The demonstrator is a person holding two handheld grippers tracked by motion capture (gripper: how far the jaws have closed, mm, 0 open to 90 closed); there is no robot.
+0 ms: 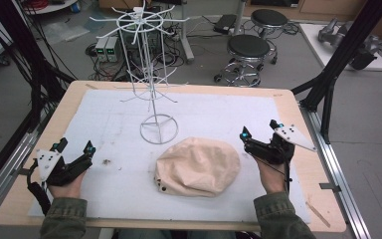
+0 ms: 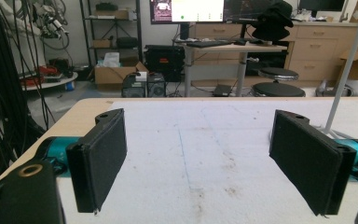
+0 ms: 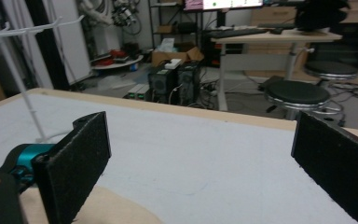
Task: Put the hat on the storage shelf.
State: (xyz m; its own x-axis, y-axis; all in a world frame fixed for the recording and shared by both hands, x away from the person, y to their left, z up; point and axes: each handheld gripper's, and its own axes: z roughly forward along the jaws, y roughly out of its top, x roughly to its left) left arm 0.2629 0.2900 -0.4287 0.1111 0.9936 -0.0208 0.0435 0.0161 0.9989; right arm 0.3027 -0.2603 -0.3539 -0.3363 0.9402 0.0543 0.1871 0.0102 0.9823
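Just in front of the white wire rack's ring base, on the person's side of it, lies the beige cap, slumped flat on the white mat that covers the surface, its long axis running roughly left to right. The right tongs sit just beside its right edge, jaws apart and empty. The left tongs rest well apart from it, on the rack's other side, jaws equally spread. I judge the right hand better placed to reach the cap.
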